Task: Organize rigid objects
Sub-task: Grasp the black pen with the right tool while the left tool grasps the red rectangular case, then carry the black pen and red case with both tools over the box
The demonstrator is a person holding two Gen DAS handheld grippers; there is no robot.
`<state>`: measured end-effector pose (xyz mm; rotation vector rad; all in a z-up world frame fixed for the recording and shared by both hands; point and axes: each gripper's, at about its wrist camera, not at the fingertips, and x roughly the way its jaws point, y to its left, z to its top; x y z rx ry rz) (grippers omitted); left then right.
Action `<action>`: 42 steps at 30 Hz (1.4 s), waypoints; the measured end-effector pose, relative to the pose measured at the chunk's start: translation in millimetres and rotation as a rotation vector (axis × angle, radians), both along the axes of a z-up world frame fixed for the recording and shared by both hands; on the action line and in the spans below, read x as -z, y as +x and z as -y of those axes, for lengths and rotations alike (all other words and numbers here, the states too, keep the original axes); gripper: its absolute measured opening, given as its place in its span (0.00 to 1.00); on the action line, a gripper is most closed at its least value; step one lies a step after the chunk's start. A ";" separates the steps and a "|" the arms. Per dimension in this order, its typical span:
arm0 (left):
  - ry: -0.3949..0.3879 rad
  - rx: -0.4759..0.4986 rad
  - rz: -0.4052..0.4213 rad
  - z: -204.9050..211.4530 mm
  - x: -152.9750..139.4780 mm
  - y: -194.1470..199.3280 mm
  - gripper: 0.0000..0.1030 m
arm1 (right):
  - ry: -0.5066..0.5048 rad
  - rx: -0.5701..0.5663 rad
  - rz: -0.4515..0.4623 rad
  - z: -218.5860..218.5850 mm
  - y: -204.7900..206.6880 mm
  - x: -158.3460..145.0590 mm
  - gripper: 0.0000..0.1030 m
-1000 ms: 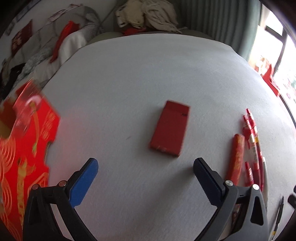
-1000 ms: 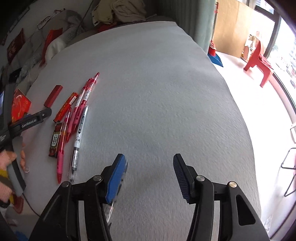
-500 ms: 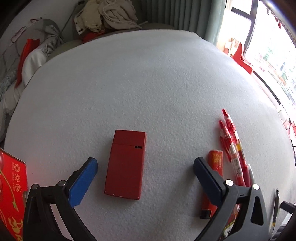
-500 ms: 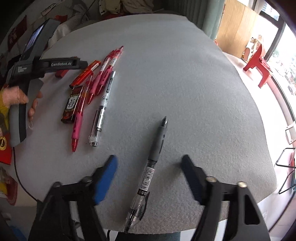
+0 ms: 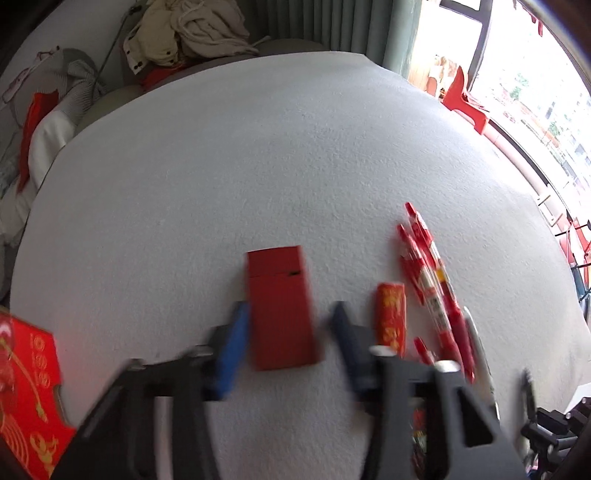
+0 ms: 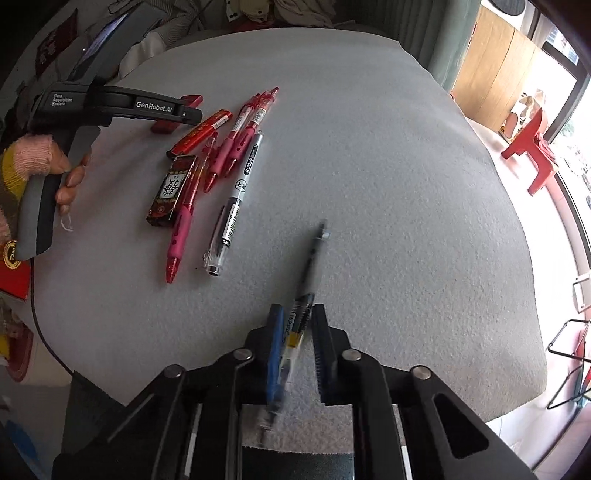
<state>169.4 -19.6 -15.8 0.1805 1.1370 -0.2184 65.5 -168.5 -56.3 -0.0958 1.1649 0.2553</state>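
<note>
In the left wrist view a flat red box (image 5: pixel 280 306) lies on the grey table (image 5: pixel 258 166). My left gripper (image 5: pixel 286 321) is around its near end, jaws narrowed with small gaps at each side. To its right lie a red tube (image 5: pixel 390 319) and several red pens (image 5: pixel 432 280). In the right wrist view my right gripper (image 6: pixel 297 325) is shut on a dark gel pen (image 6: pixel 306 280) that points away over the table. The left gripper (image 6: pixel 122 103) shows there at the far left, over the red box (image 6: pixel 173 122).
In the right wrist view a dark patterned box (image 6: pixel 171 190), pink-red pens (image 6: pixel 184 206) and a grey-and-clear pen (image 6: pixel 236 203) lie in a group left of centre. A red printed carton (image 5: pixel 26 398) sits at the table's left edge. Clothes (image 5: pixel 184 29) are piled behind the table.
My left gripper has swung onto the red box and narrowed around it. My right gripper has closed on the dark pen that lay between its open jaws.
</note>
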 end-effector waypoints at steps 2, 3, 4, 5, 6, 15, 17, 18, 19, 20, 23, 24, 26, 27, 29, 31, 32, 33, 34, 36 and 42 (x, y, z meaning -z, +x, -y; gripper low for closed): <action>0.003 -0.010 0.004 -3.1 -0.7 -17.0 0.36 | -0.020 -0.016 0.015 0.9 -1.4 0.4 0.11; 0.006 -0.013 0.016 -5.1 -0.8 -28.9 0.36 | -0.026 -0.028 0.024 0.8 -1.4 0.4 0.11; 0.001 -0.023 0.024 -7.5 -0.9 -40.6 0.36 | -0.028 -0.033 0.029 0.5 -2.6 0.7 0.11; -0.008 -0.039 0.034 -10.4 -1.2 -53.0 0.36 | -0.028 -0.035 0.031 2.9 -0.4 1.4 0.11; -0.011 -0.047 0.042 -11.9 -1.2 -61.0 0.36 | -0.029 -0.037 0.032 2.2 0.3 1.5 0.11; 0.092 -0.064 0.070 2.2 2.5 -46.9 0.65 | -0.013 -0.043 0.032 5.5 -4.1 -0.1 0.11; 0.057 -0.084 0.056 -1.3 5.0 -43.8 0.67 | -0.013 -0.044 0.031 5.7 -3.4 0.3 0.11; 0.031 -0.099 0.047 -4.8 5.8 -43.3 0.67 | -0.013 -0.045 0.030 6.4 -3.8 -0.1 0.11; 0.001 -0.115 0.039 -9.3 7.0 -43.3 0.67 | -0.014 -0.046 0.031 6.5 -4.0 -0.1 0.11; 0.001 -0.120 0.046 -9.8 7.1 -45.7 0.66 | -0.018 -0.048 0.033 5.5 -4.1 0.3 0.11; 0.007 -0.085 0.069 -1.2 4.8 -61.0 0.36 | -0.037 -0.054 0.045 2.1 -5.3 0.9 0.11; 0.016 -0.077 0.068 2.8 4.6 -65.8 0.36 | -0.043 -0.054 0.051 0.8 -6.5 0.9 0.11; 0.005 -0.083 0.068 4.9 4.1 -74.9 0.36 | -0.051 -0.051 0.066 -1.5 -10.0 0.0 0.11; -0.018 -0.095 0.062 3.4 3.8 -78.8 0.36 | -0.043 -0.050 0.071 -1.6 -12.0 -0.6 0.11; -0.057 -0.121 0.063 -1.0 0.4 -91.4 0.36 | -0.019 -0.038 0.080 -0.2 -16.9 -2.8 0.11; -0.087 -0.133 0.075 -4.9 -3.7 -105.1 0.36 | -0.002 -0.030 0.100 0.3 -21.2 -7.1 0.11; -0.097 -0.140 0.084 -6.9 -6.1 -113.0 0.36 | 0.003 -0.026 0.113 0.3 -22.6 -9.5 0.11; -0.105 -0.148 0.093 -8.8 -8.9 -119.3 0.36 | 0.014 -0.017 0.128 0.5 -24.3 -13.1 0.11; -0.114 -0.157 0.103 -10.7 -11.2 -125.8 0.36 | 0.024 -0.009 0.137 1.4 -24.9 -15.5 0.11; -0.147 -0.186 0.117 -17.8 -16.9 -137.3 0.36 | 0.046 0.007 0.151 1.6 -26.9 -19.7 0.11; -0.156 -0.217 0.145 -28.5 -26.4 -169.4 0.36 | 0.094 0.014 0.190 -8.3 -33.9 -29.8 0.11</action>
